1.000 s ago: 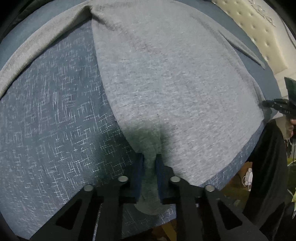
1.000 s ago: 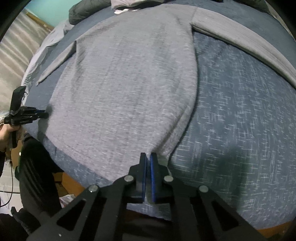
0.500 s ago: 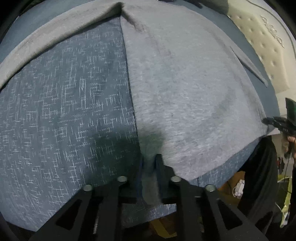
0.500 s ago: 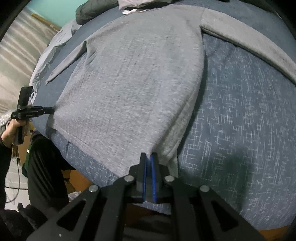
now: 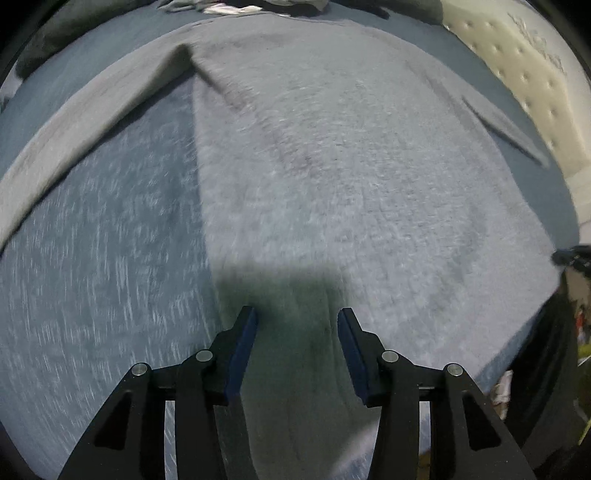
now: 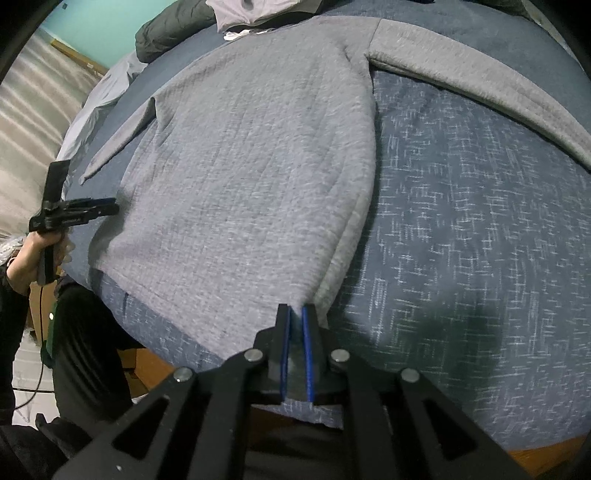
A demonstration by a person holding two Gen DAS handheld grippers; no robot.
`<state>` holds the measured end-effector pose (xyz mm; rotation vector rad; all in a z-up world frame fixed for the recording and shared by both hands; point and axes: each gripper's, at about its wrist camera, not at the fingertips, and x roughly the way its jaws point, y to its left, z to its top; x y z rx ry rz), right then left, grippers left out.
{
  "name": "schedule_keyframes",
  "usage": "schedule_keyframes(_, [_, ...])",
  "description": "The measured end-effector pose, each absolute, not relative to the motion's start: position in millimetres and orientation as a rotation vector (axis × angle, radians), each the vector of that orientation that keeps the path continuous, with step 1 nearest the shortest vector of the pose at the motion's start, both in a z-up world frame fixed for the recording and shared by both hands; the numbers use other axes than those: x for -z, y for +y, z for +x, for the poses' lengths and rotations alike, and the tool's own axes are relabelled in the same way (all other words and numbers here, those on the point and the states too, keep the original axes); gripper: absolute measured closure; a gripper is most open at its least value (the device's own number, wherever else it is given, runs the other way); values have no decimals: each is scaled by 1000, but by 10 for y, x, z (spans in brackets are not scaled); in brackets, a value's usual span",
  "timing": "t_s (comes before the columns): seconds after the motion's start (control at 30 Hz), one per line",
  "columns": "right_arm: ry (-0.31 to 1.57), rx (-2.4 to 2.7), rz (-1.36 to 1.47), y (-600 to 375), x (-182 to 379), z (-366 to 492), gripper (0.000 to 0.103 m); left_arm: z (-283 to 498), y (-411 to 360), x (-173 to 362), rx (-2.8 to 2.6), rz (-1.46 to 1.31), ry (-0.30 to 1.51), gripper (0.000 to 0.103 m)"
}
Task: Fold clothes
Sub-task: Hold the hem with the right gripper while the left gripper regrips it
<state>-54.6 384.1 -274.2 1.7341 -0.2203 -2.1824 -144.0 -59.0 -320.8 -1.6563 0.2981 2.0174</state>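
A grey long-sleeved sweater [image 5: 332,184] lies flat, sleeves spread, on the blue patterned bedspread [image 5: 92,258]. My left gripper [image 5: 297,325] stands open just above the sweater's near hem, with its blue pads wide apart and nothing between them. In the right wrist view the same sweater [image 6: 240,166] runs away from me. My right gripper [image 6: 294,325] has its pads close together at the hem's near right corner, with a strip of cloth between them. The left gripper [image 6: 110,210] shows at the far left, held by a hand.
A cream tufted headboard [image 5: 517,74] borders the bed on the right. Dark and light clothes [image 6: 170,33] are piled at the far end. The person's dark trousers [image 6: 85,332] and the wooden bed frame [image 6: 147,365] lie below the near edge.
The left gripper was shut on the sweater's hem; it has opened wide and let the cloth go. The right gripper keeps its pinch on the hem corner.
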Motion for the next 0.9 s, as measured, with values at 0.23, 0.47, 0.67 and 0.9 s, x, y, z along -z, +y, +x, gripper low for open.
schedule_keyframes(0.23, [-262,2217,1744,4025,2752,-555,96,-1439,-568,3307,-2001,-1630,352,93])
schedule_keyframes(0.47, [-286,2235,1750,4078,2773,-580,96,-1343,-895,2983,-2019,-1574,197,96])
schedule_keyframes(0.67, [-280,2233,1740,4042,2774,-597,96,-1472,-1185,2881,-2039,-1604,150,100])
schedule_keyframes(0.9, [-317,2235,1756,4041,2834,-630,96,-1885,-1270,3136,-2037,-1674,82,100])
